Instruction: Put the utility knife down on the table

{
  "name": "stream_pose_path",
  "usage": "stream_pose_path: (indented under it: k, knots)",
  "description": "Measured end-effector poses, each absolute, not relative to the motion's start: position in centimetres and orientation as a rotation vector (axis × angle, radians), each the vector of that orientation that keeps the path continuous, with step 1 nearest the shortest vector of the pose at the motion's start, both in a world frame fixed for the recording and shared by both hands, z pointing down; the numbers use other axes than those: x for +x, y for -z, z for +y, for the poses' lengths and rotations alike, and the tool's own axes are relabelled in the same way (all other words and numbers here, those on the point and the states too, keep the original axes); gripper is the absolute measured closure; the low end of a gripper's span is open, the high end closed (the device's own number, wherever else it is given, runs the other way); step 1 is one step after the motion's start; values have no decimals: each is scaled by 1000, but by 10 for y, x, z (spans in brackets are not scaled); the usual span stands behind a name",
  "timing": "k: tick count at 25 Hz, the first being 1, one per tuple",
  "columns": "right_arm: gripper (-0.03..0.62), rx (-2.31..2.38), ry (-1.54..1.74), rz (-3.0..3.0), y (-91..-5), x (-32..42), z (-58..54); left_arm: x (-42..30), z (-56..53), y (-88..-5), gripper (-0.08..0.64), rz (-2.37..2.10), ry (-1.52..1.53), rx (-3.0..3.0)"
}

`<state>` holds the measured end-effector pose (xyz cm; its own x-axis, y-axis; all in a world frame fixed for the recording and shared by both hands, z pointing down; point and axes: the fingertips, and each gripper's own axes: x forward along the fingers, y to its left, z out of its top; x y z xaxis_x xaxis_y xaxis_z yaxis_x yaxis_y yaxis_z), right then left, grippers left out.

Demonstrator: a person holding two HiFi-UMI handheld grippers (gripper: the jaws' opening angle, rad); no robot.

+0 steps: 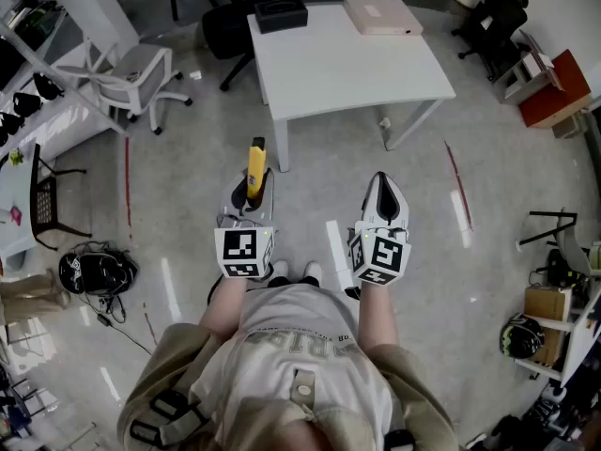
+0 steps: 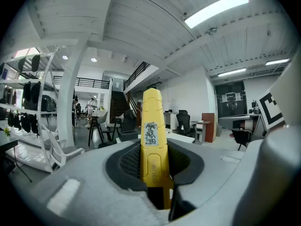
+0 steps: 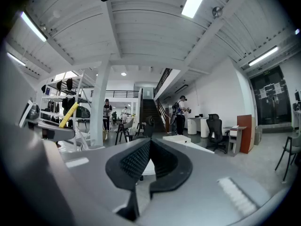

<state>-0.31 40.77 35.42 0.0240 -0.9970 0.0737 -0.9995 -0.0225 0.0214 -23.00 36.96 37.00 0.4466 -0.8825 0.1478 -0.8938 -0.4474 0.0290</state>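
Observation:
A yellow utility knife sticks forward out of my left gripper, which is shut on its rear half. In the left gripper view the knife stands upright between the black pads, a small printed label on its face. My right gripper is shut with nothing in it; its ribbed pads meet at the tips. Both grippers are held level over the floor, short of the white table, which lies ahead. The knife also shows at the left edge of the right gripper view.
On the table's far edge lie a black box and a pinkish flat box. A white chair stands to the left, and a black chair behind the table. Shelving with gear lines the right side; a helmet and cables lie on the floor at left.

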Motion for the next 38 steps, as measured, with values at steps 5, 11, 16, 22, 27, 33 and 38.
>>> stream_pose_path:
  k: [5,11,16,22,27,33,38]
  knots:
    - [592,2194,-54,-2154,-352,2,414,-224,375,-370,466,-1592,-175,2582]
    - [592,2173,-73,-2170,-355,7,422,-217,383,-369,466,-1598,-190,2579]
    - [592,2141,-100,-2192,-365,9,430,-211,393,-375,466,-1601,-215,2570]
    - [592,2136,-160,-2266,-367,21,436,-202,401,-377,466,-1627,-233,2549]
    - [465,2133,-241,-2338,-368,38,438,-190,406,-376,466,-1651,-240,2537]
    - [325,2089,-275,-2393,-372,51,437,-181,409,-376,466,-1688,-254,2525]
    - [321,2069,-288,-2424,-376,66,437,-179,418,-376,466,-1747,-257,2496]
